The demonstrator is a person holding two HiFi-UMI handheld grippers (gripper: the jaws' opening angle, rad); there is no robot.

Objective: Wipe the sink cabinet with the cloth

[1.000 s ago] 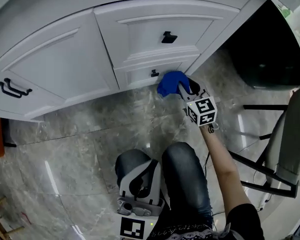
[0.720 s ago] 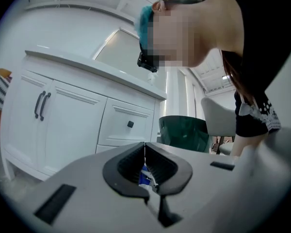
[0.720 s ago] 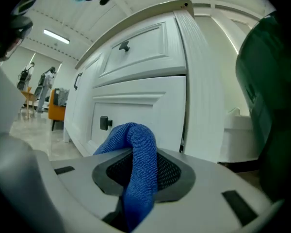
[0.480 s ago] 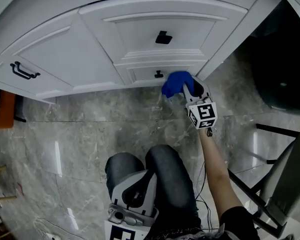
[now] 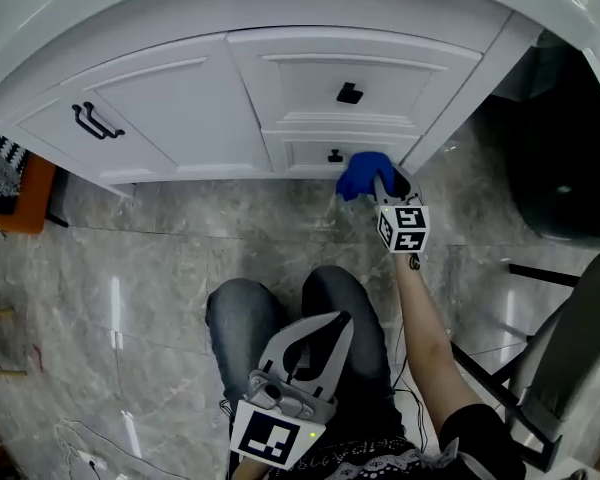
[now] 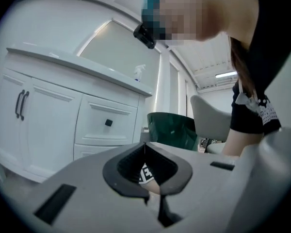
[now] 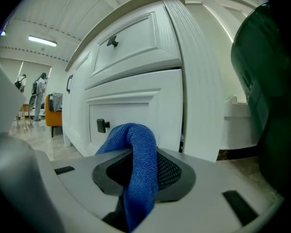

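Observation:
The white sink cabinet (image 5: 190, 108) curves across the top of the head view, with two stacked drawers and black knobs. My right gripper (image 5: 380, 180) is shut on a blue cloth (image 5: 362, 173), held at the lower drawer (image 5: 310, 153) just right of its knob (image 5: 334, 155). In the right gripper view the blue cloth (image 7: 136, 164) bulges out of the shut jaws in front of the lower drawer (image 7: 131, 115). My left gripper (image 5: 305, 353) rests low over the person's knees, shut and empty; in the left gripper view the left gripper (image 6: 145, 147) points toward the cabinet (image 6: 53, 120).
Grey marble floor (image 5: 150, 268) lies in front of the cabinet. A dark green bin (image 5: 560, 148) stands right of the cabinet, and a grey chair (image 5: 570, 348) is at the right edge. An orange seat (image 5: 15, 193) sits at the left. The person's knees (image 5: 310, 318) are below.
The head view has shifted, so the cabinet sits further right and lower. The right gripper with the cloth has stayed at the lower drawer, drifting slightly right of the knob. The left gripper has risen a little.

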